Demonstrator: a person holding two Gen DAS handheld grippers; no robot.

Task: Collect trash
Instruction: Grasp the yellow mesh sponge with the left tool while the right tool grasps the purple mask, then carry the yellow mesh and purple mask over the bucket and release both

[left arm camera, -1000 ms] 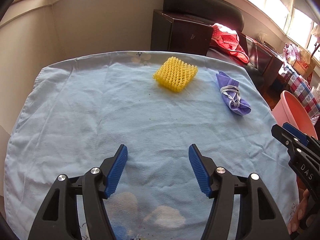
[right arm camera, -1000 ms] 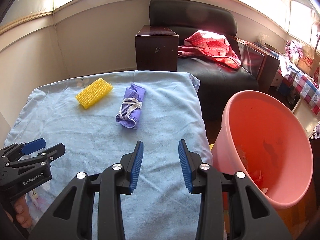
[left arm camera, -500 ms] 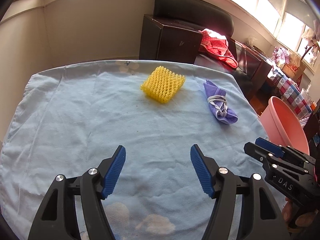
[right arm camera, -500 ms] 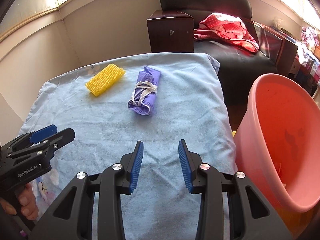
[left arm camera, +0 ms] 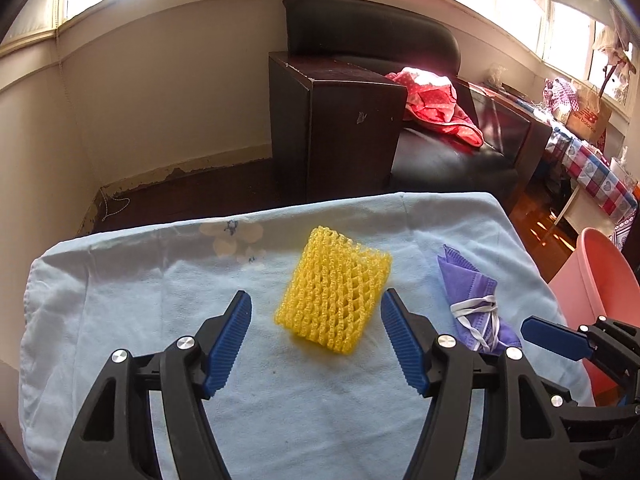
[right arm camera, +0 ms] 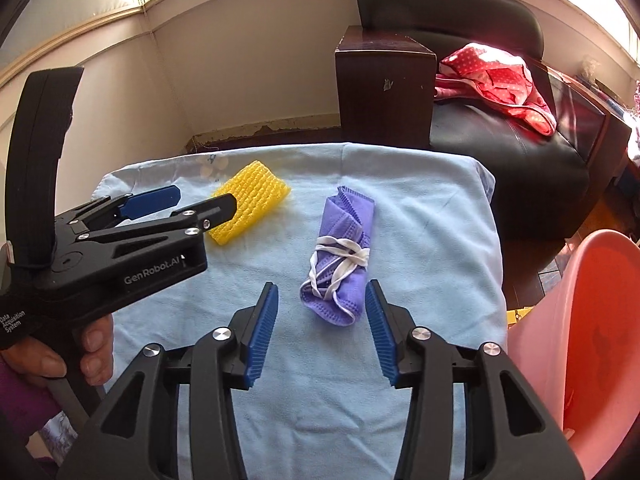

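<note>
2 pieces of trash are being approached at once on the cloth-covered desk (left arm camera: pixel 120 320).

The yellow foam net (left arm camera: pixel 334 294), near the far edge, is being framed by the left gripper (left arm camera: pixel 316 334), jaws apart and empty. The right gripper (right arm camera: pixel 320 330) is being lined up on the purple mask (right arm camera: pixel 340 252), jaws opening, mask tip between them, ungripped. Next, closing is called for. Contents of the pink bucket (right arm camera: pixel 592 320), off the desk's right edge, cannot be told.

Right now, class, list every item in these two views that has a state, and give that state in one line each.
Yellow foam net: lying loose on the cloth, ungripped.
Purple face mask: rolled, bound by its straps, ungripped.
Left claw: open, foam net between its tips.
Right claw: opening, nothing pressed.
Pink bin: open-topped, beside the table.
</note>
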